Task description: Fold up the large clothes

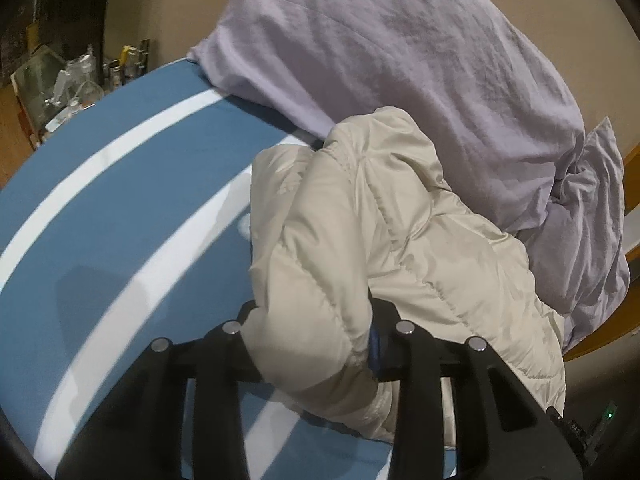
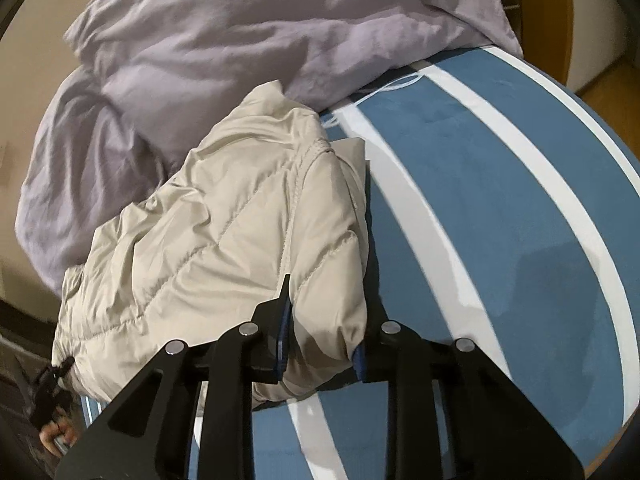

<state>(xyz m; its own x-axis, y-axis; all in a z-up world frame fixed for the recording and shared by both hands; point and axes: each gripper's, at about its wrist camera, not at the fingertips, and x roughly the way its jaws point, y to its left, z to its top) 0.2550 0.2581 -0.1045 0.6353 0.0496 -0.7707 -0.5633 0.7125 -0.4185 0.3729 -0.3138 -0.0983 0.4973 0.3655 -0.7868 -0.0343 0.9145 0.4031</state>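
A cream quilted puffer jacket (image 1: 360, 240) lies bunched on a blue sheet with white stripes (image 1: 120, 200). My left gripper (image 1: 312, 328) is shut on a thick fold of the jacket, which bulges over and hides the left finger. In the right wrist view the same jacket (image 2: 208, 240) lies at the left. My right gripper (image 2: 326, 320) is shut on a padded edge of it, the fabric filling the gap between the two black fingers (image 2: 276, 320).
A crumpled lilac duvet (image 1: 400, 60) is heaped behind the jacket, also in the right wrist view (image 2: 240, 40). A cluttered shelf with bottles (image 1: 80, 76) stands past the bed's far left edge. A wooden frame (image 2: 544, 12) and a white cable (image 2: 384, 88) lie beyond.
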